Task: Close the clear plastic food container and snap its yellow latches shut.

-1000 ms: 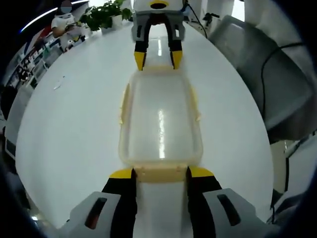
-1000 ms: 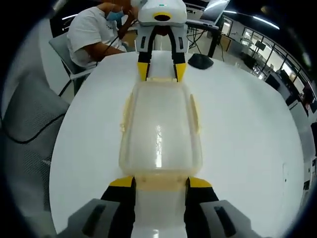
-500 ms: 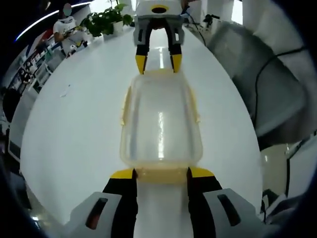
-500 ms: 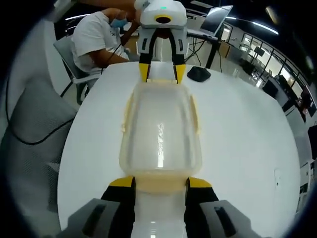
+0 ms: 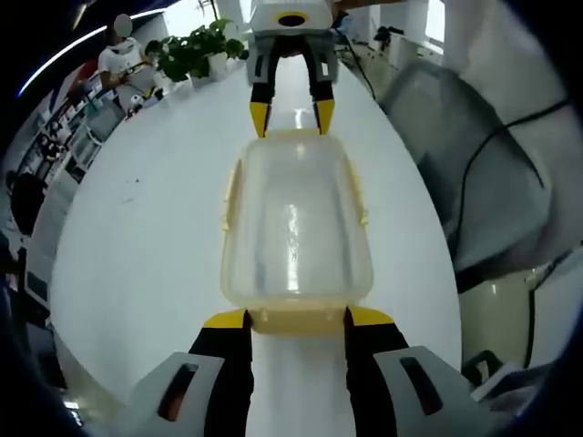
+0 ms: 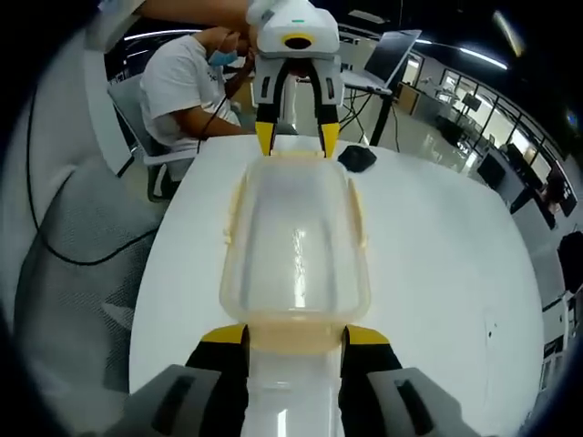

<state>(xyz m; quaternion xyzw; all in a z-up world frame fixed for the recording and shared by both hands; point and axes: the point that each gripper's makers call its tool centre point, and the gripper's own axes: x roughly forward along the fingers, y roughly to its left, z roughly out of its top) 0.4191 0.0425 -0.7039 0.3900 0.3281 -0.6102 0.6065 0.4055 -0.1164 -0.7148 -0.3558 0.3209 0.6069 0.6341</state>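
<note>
While the left gripper view looks along the white table [image 5: 137,237], left gripper [image 5: 295,317] has its jaws wide, straddling the near yellow end latch [image 5: 296,320] of the closed clear container [image 5: 296,228]; right gripper [image 5: 291,116] brackets the far end. Right gripper view mirrors it: right gripper [image 6: 293,334] jaws wide at the near latch [image 6: 293,336], container [image 6: 294,238] on the table [image 6: 428,264], left gripper [image 6: 297,138] at the far end, a seated person [image 6: 187,82] beyond.

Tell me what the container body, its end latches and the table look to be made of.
Container: clear, slightly frosted plastic, apparently; the white table shows through and a glare streak runs along it. End latch: opaque pale yellow plastic, matte. Table: smooth white top, glossy enough to reflect light; whether laminate or painted, I cannot tell.
</note>
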